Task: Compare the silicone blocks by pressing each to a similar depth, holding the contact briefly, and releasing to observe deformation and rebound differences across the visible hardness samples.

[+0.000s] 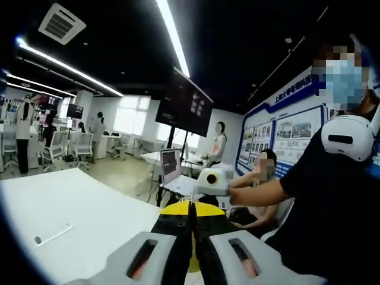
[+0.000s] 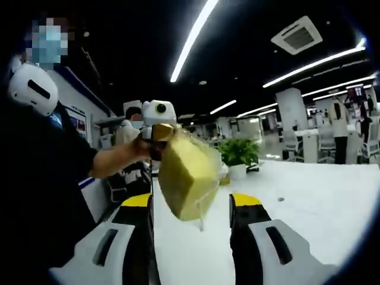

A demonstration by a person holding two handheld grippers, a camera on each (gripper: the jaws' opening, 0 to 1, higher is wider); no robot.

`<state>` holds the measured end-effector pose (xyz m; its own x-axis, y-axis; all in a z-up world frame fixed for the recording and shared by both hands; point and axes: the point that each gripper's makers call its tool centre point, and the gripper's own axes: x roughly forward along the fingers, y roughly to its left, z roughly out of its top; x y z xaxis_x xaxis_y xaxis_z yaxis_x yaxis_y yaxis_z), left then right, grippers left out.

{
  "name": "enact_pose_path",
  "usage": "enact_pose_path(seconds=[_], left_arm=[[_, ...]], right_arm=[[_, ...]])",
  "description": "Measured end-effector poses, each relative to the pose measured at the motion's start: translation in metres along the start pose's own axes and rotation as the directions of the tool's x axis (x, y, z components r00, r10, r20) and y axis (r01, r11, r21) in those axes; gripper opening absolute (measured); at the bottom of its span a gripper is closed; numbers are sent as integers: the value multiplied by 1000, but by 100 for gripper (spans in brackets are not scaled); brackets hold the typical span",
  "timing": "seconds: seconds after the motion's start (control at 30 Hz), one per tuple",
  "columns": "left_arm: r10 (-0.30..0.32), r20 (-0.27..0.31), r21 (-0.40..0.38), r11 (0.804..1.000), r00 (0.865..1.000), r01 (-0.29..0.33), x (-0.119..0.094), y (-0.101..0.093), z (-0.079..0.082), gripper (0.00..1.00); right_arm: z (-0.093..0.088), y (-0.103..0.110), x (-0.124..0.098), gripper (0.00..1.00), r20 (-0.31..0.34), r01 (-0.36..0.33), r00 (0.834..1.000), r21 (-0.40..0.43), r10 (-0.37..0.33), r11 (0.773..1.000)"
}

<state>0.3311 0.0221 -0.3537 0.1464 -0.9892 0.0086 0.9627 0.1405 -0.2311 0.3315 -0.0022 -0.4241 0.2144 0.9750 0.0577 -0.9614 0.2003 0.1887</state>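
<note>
In the left gripper view the left gripper (image 1: 192,237) has its two black, yellow-tipped jaws pressed flat together with nothing visible between them, pointing out over the near edge of a white table (image 1: 71,214). The table's bare top spreads to the left of the jaws, carrying one thin pen-like stick (image 1: 54,235) near its left side; its far edge runs toward an aisle with several white chairs (image 1: 83,148) and people standing well beyond. To the right of the jaws one person in a dark top (image 1: 338,196) stands close, an arm reaching across to the other gripper (image 1: 215,180). In the right gripper view the right gripper (image 2: 191,205) stands with its two jaws wide apart, each yellow-tipped. One yellow silicone block (image 2: 185,176), wrapped in clear film, hangs in the air between and above those jaws, touching neither of them; it is held at its top by the left gripper coming in from the left. Whether it is the block or only its film that is pinched cannot be told. The white table stretches open to the right of the block, with one potted plant (image 2: 239,155) near its far edge.
</note>
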Motion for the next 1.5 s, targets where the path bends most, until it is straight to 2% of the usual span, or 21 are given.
enact_pose_path(seconds=[0.13,0.23,0.43,0.77,0.87,0.97,1.1,1.2,1.23,1.43,1.5], left_arm=[[-13,16,0,1000,1000,13,3,-4,3,0],[-18,14,3,1000,1000,18,4,-5,3,0],[-25,22,0,1000,999,25,5,-8,2,0],[-13,35,-9,1000,999,13,-2,-3,-3,0],[-2,31,-7,1000,1000,2,-6,0,-6,0],[6,18,-4,1000,1000,-6,-9,2,-11,0],[42,-47,14,999,998,-41,-13,10,-29,0],[76,-70,30,997,995,-74,-18,15,-35,0],[81,-73,30,996,994,-79,-20,17,-36,0],[106,-64,41,994,992,-104,-29,21,-31,0],[117,-58,50,992,991,-114,-30,23,-28,0]], right_arm=[[2,8,14,42,9,-70,998,47,69,996],[5,9,23,44,31,-81,996,66,79,995],[9,8,32,42,57,-103,994,94,98,990],[4,9,40,35,17,-129,992,100,127,987],[0,17,44,30,0,-159,987,144,161,977],[-7,16,48,27,-21,-147,989,89,150,985],[-26,8,52,23,-73,-131,988,46,134,990],[-32,4,56,21,-108,-103,988,51,108,993],[-33,4,57,21,-111,-103,988,57,109,993],[-27,-1,65,16,-126,-76,989,-25,73,997],[-25,1,66,14,-140,-78,987,-1,77,997]])
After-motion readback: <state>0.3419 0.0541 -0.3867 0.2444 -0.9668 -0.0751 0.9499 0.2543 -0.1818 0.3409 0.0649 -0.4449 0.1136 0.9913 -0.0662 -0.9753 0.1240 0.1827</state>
